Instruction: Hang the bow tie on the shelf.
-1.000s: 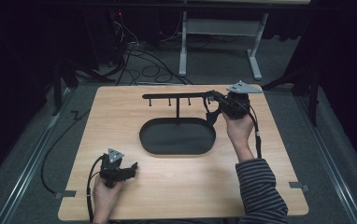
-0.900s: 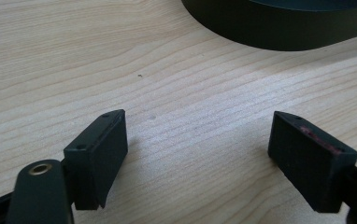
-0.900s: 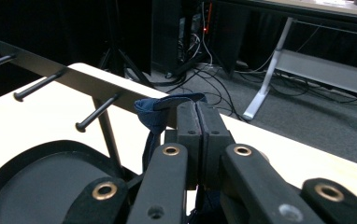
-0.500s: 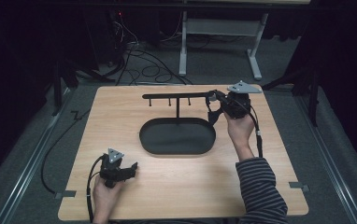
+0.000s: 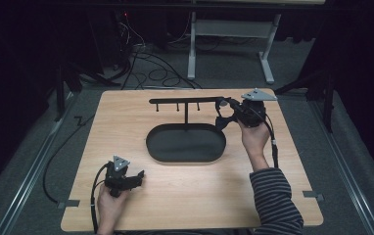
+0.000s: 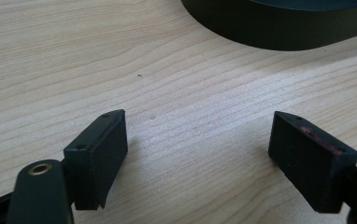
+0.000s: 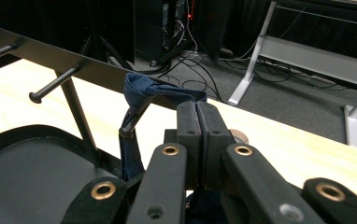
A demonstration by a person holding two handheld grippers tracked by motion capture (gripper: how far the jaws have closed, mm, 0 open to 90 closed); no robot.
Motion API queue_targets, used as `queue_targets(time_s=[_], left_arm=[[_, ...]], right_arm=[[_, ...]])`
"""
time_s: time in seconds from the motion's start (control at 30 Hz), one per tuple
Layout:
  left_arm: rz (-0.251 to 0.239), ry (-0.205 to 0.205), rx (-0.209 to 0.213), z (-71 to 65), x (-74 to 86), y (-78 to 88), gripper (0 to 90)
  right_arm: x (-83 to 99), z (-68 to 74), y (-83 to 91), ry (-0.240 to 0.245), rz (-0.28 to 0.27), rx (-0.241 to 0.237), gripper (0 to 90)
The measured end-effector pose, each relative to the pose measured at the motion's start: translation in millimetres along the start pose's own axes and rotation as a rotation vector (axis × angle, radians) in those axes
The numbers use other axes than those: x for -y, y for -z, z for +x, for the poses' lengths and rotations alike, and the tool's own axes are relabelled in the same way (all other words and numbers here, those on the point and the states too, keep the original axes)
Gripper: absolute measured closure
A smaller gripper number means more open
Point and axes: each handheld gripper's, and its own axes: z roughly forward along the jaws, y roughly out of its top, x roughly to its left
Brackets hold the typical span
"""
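So the right tongs (image 7: 197,121) are pinched tight on a dark blue strap (image 7: 144,93), jaws pressed flat together with the fabric caught between them. Hard to say what the strap belongs to: it drops below the tongs and gets cut off at the bottom edge of the right gripper view, and from the high view it's just a dark blob at the right tongs (image 5: 226,113). What does show is a fold of it draped over the peg (image 7: 132,119) just left of the jaw tips, with one part running straight down from there, so its long axis is pretty much vertical.

That peg sticks out of the black rack bar (image 5: 185,101), which runs off to the left of the right tongs, level with them, on a thin post standing in the black oval tray (image 5: 185,154). The tray sits below and left of the right tongs.

The left tongs (image 6: 197,154) are spread wide with bare wood of the counter (image 6: 120,56) between the pads, nothing gripped. The tray wall (image 6: 279,32) lies ahead of them, its far side cropped by the frame top. In the high view the left tongs (image 5: 136,178) are well apart from the rack.
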Motion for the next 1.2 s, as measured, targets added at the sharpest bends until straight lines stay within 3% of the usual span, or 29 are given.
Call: queue_targets(time_s=[0.43, 0.87, 1.2], left_arm=[[0.000, 0.000, 0.000, 0.0, 0.0, 0.0, 20.2], [0.000, 0.000, 0.000, 0.1, 0.0, 0.0, 20.2], [0.000, 0.000, 0.000, 0.1, 0.0, 0.0, 20.1]], right_arm=[[17.5, -0.8, -8.6, -0.029, 0.049, -0.005, 89.1], [19.7, 7.5, -18.2, -0.021, 0.063, -0.028, 88.0], [18.2, 8.2, -13.8, -0.021, 0.048, -0.037, 82.2]])
